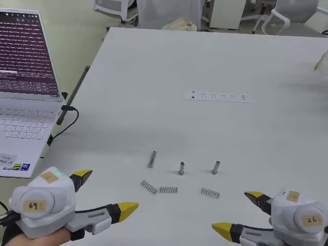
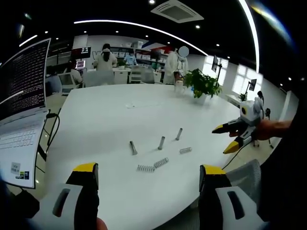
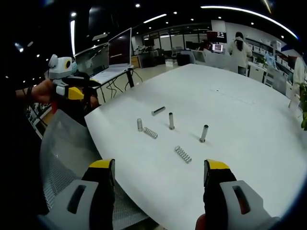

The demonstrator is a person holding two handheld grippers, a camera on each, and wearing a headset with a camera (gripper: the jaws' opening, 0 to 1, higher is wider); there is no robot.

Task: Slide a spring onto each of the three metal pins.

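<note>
With the middle pin [image 1: 181,167], which stands upright on the white table [image 1: 215,56], as the marker: far to its left an open laptop [image 1: 25,77] sits at the table's edge, its screen full of text, and a black cable [image 1: 66,122] runs from its side. Nearer the person and left of the pin, the left gripper [image 1: 108,190] hovers over the table's near edge with its yellow-tipped jaws spread wide and nothing between them. Just left of the middle pin, the left pin [image 1: 151,159] is tipped over at a slant. In front of that pin lies the left spring [image 1: 149,187], with the middle spring [image 1: 168,189] just beside it, both loose on the table. Well behind the middle pin lies a white power strip [image 1: 217,96]. To the right the right pin [image 1: 216,167] stands upright, and the right spring [image 1: 210,192] lies in front of it. Furthest right and nearest the person, the right gripper [image 1: 234,211] is likewise spread apart and empty.
</note>
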